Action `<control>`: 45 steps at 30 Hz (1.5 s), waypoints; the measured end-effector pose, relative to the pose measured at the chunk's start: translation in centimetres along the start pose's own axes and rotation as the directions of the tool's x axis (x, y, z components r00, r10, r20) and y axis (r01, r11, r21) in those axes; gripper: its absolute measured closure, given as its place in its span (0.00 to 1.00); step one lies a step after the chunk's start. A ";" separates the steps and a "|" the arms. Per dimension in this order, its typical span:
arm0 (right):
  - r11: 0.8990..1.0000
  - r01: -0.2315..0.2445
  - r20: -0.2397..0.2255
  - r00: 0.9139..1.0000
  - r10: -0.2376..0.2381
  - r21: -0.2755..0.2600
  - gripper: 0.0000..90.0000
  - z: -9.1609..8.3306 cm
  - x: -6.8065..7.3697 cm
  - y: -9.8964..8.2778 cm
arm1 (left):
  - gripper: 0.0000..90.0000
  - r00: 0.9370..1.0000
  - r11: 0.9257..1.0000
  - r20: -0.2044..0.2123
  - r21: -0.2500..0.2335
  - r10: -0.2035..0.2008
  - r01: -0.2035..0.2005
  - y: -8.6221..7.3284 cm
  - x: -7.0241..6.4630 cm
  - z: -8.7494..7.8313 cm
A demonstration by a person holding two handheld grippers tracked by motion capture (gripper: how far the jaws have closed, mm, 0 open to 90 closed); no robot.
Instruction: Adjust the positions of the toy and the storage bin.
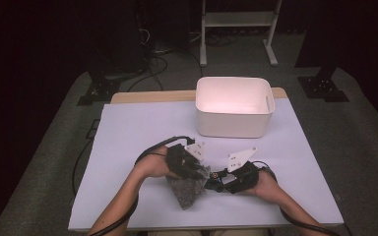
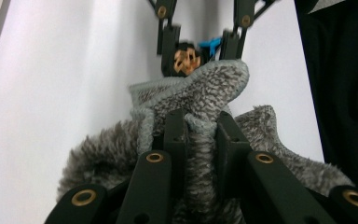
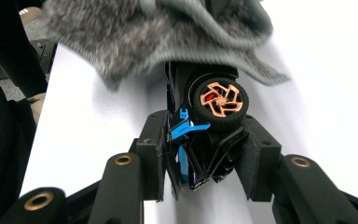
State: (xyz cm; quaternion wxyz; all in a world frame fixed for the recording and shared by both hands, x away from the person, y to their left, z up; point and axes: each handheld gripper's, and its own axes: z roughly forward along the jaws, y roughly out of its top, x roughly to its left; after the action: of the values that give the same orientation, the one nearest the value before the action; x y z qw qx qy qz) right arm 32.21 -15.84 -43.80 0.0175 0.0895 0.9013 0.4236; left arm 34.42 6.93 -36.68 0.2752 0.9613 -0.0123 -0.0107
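A grey fuzzy sock lies near the front of the white table cover, its cuff lifted. My left gripper is shut on the ribbed cuff, which holds the sock's mouth up. My right gripper is shut on a black toy car with blue trim and an orange-spoked wheel. The car's front points at the sock's opening and sits just under its edge. In the left gripper view the toy car shows beyond the cuff, between the other gripper's jaws.
A white plastic bin stands at the back of the table, right of centre. A white stand's legs and cables lie on the floor behind. The person's forearms enter from the bottom edge.
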 end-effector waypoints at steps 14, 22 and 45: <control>1.000 -0.002 -0.002 1.000 0.002 -0.002 0.64 0.0 0.0 0.0 | 0.86 0.995 0.996 -0.053 -0.014 -0.084 0.083 -3.9 -0.2 -2.6; 1.000 -0.006 -0.006 1.000 0.006 -0.003 0.64 0.0 -0.1 -0.1 | 0.86 0.990 0.993 -0.075 -0.014 -0.122 0.121 -5.6 -0.1 -3.8; 1.000 -0.008 -0.006 1.000 0.008 -0.003 0.64 0.0 -0.1 -0.1 | 0.86 0.995 0.996 -0.065 -0.045 -0.078 0.075 -3.3 -0.1 -4.5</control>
State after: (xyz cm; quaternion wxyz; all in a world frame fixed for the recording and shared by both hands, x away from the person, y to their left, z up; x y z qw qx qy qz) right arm 32.28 -15.89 -43.88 0.0129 0.0918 0.9004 0.4252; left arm 34.49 12.08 -34.57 0.2952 0.9548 0.0340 0.0107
